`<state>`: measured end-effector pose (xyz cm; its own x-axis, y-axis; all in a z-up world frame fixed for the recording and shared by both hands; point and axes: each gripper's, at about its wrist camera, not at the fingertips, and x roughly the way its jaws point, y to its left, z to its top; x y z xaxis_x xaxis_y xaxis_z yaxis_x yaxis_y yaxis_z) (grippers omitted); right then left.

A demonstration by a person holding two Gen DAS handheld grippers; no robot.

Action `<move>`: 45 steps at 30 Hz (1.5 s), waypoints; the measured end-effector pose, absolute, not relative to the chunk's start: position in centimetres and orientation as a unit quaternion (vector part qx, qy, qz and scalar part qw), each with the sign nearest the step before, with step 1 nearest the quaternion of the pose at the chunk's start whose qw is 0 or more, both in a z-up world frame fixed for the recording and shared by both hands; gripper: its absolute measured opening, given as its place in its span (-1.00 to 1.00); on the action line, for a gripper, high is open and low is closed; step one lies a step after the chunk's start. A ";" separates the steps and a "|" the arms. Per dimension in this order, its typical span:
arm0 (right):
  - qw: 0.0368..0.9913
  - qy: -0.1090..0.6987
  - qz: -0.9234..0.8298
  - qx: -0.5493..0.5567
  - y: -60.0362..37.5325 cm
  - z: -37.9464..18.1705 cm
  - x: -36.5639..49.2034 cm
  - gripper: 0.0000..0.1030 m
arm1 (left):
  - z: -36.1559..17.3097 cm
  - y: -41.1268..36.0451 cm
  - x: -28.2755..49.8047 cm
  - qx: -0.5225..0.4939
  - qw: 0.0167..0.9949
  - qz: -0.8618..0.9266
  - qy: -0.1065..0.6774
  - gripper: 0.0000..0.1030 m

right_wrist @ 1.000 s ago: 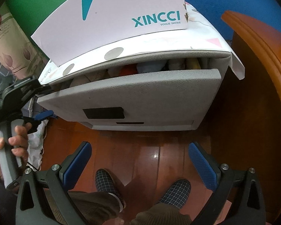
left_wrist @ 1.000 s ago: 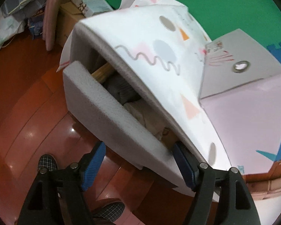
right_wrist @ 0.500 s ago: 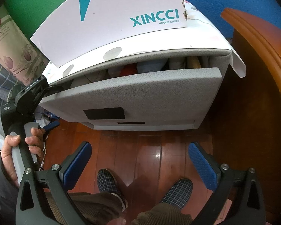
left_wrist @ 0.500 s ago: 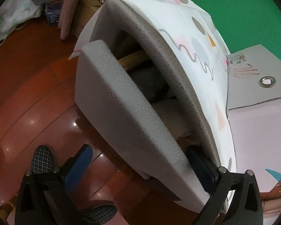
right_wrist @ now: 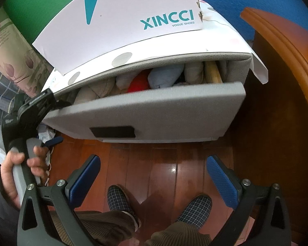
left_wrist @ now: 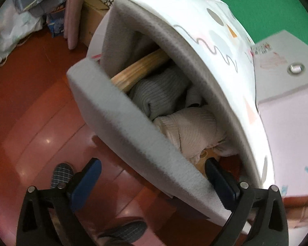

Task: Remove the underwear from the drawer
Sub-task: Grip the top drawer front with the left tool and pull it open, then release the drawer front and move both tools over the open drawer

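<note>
Left hand-held gripper (left_wrist: 153, 176) astride drawer front (left_wrist: 133, 135) — spread wide.

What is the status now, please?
Left tongs open, straddling drawer front. Right tongs open, empty, held back. Drawer part open; folded clothes inside, none taken.

My slippered feet (right_wrist: 199, 206) stand on the glossy red-brown wooden floor (right_wrist: 174, 164), and the grey fabric cabinet (right_wrist: 170, 127) sits on it just ahead of me.

Bright, even light; floor (right_wrist: 174, 166) glare; fisheye-bent edges, slight blur.
</note>
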<state>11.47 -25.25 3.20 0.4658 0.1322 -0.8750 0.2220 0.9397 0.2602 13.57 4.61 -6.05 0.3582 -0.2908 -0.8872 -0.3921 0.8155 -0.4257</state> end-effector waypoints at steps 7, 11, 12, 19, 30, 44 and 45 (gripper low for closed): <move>0.845 0.505 -0.028 0.171 -25.4 3.6 11.1 0.99 | -4.5 4.8 11.6 -0.238 0.771 0.019 0.591 1.00; 0.846 0.503 -0.037 0.170 -25.3 3.8 10.7 1.00 | -3.9 4.9 10.8 -0.208 0.774 0.016 0.598 1.00; 0.846 0.503 -0.037 0.174 -25.2 3.9 10.5 1.00 | -3.6 5.0 10.8 -0.205 0.772 0.018 0.601 1.00; 0.849 0.501 -0.024 0.166 -24.9 5.0 8.9 1.00 | -4.3 6.1 12.4 -0.185 0.770 0.017 0.611 1.00; 0.855 0.501 -0.020 0.132 -26.2 7.8 11.3 1.00 | -3.7 5.0 13.1 -0.150 0.775 0.005 0.614 1.00; 0.831 0.541 -0.028 0.128 -27.1 6.9 15.0 1.00 | -3.3 4.1 14.6 -0.124 0.781 -0.011 0.612 1.00; 0.829 0.544 -0.028 0.127 -27.1 6.7 15.3 1.00 | -3.3 3.9 15.0 -0.121 0.782 -0.012 0.611 1.00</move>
